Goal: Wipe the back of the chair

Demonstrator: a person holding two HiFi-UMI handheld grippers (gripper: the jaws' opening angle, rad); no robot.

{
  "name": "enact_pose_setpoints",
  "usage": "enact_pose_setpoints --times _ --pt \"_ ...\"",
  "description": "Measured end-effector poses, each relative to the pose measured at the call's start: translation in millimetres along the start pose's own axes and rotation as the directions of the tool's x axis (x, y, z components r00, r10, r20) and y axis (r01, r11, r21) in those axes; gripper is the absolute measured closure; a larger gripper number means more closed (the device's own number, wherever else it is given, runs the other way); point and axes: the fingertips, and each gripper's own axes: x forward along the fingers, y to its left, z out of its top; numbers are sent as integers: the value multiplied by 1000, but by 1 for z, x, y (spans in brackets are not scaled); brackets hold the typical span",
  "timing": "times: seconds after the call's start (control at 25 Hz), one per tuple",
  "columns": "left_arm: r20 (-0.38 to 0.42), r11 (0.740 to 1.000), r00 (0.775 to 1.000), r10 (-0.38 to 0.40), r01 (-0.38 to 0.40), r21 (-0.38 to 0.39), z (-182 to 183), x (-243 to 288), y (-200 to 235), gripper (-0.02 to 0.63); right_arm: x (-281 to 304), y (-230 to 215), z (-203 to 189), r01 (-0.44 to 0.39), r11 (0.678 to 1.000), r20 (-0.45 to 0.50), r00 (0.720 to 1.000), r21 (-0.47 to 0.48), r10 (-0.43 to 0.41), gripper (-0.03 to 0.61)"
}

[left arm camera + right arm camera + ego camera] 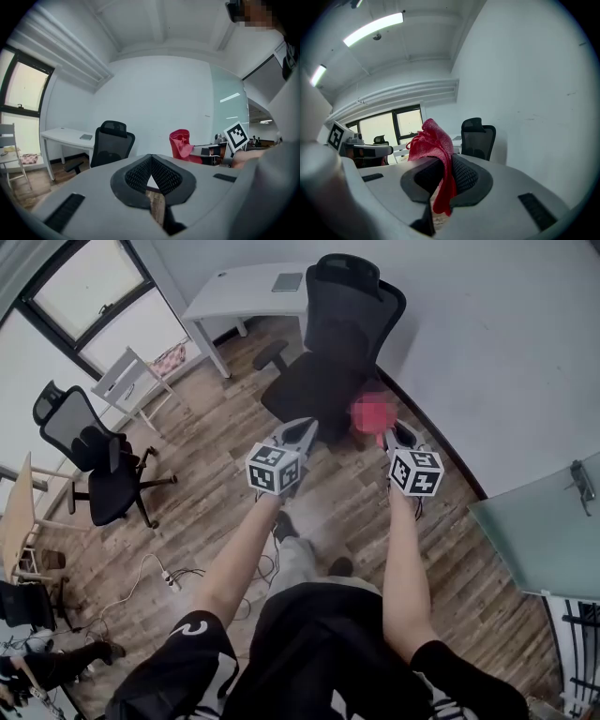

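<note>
Item: black office chair (342, 343) with headrest, standing on the wooden floor (216, 456) ahead of both grippers and apart from them, seat turned toward the person, backrest near the white wall (487, 343), just beside the corner of a white table (244, 296) that carries one flat grey item (287, 282). Left gripper (302, 430): fingers closed tip to tip, nothing between them. Right gripper (394, 432): fingers clamped on a red cloth (372, 413), which bunches above them and hangs below. Markings: black-and-white square codes on each gripper's cube (272, 468). Room: bare floor between person and chair; a second black chair (94, 460) and a white folding chair (131, 385) stand well off left; a frosted glass panel (544, 531) edges the right.
</note>
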Motion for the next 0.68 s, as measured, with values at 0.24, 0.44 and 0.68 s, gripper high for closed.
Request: enact_pose_setpoints --times 0.24,0.44,0.68 --pt "26 998 998 63 -63 2 -9 -27 -46 589 -42 4 -3 -8 1000 17 1000 3 8 514" --pt "34 996 996 87 -87 6 -13 -41 -70 589 -69 2 -3 -7 1000 23 1000 -6 7 514" --pt "22 994 994 106 -107 14 -21 -48 -92 589 -94 -7 -13 -4 1000 22 1000 11 3 514"
